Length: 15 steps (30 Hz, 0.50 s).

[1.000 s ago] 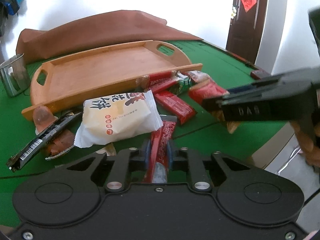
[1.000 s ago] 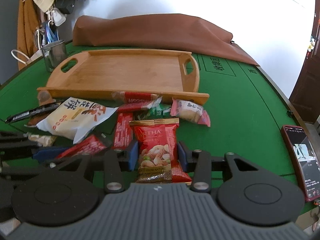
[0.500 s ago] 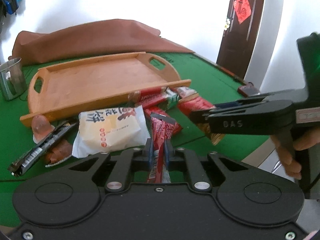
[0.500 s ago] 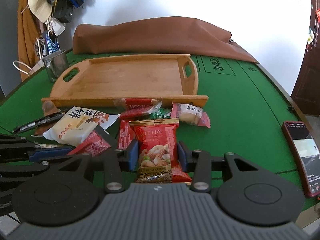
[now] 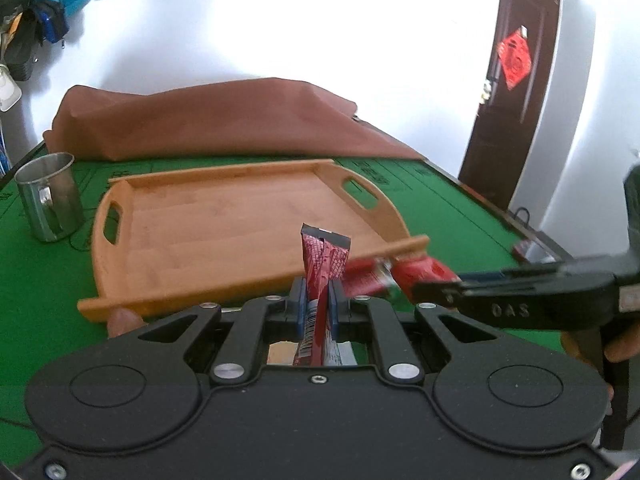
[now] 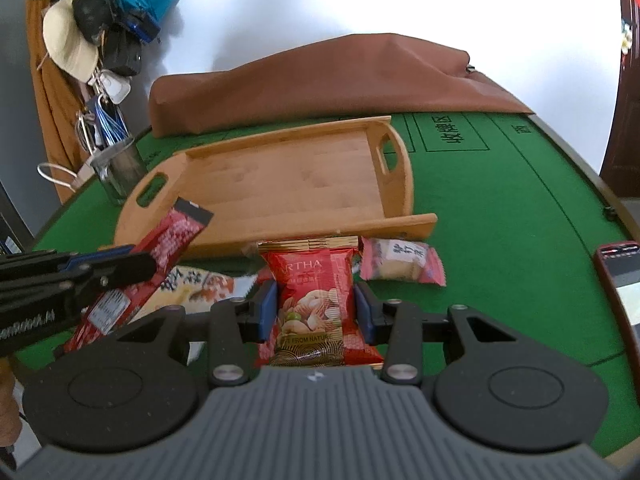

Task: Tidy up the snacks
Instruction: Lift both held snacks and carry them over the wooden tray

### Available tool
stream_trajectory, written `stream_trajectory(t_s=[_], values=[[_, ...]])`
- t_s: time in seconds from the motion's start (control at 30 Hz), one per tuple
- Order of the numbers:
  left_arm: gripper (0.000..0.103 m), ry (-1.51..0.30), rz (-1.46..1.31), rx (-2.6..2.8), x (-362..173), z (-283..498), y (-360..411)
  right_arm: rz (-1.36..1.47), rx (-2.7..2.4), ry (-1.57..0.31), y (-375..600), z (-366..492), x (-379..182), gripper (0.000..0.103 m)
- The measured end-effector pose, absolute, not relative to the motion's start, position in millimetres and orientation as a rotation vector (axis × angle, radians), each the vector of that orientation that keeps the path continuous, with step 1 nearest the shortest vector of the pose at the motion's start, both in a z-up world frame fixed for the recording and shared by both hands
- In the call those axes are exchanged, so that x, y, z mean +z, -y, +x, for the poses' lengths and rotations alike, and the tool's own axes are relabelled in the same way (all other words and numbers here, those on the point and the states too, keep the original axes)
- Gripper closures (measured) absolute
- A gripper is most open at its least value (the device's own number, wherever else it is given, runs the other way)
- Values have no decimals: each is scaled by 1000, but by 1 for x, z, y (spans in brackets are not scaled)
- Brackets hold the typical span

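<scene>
Your left gripper (image 5: 318, 300) is clamped on a slim red snack stick (image 5: 322, 264), raised clear of the green table (image 6: 500, 216) — its tip over the wooden tray's (image 6: 280, 176) near rail. Your right gripper (image 6: 316, 308) pinches a red nut packet (image 6: 314, 292) at both side edges, just short of that rail, beside a pink-wrapped pastry (image 6: 402, 258).

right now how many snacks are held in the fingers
2: a red stick pack in the left gripper, a red nut packet in the right gripper. Others lie below.
</scene>
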<state>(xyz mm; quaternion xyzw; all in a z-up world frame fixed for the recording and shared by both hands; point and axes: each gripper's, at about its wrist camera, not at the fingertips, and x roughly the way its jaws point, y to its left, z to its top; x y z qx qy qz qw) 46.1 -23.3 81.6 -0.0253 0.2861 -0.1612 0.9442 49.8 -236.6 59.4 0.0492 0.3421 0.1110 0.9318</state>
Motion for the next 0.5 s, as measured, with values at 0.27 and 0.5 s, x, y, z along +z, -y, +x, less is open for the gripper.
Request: stream_trajectory(t_s=[0.27, 0.5], values=[[92, -627, -130, -280, 94, 103, 8, 189, 245, -737, 233, 90, 75, 58], [92, -688, -215, -221, 96, 156, -7, 234, 225, -776, 226, 140, 83, 59]])
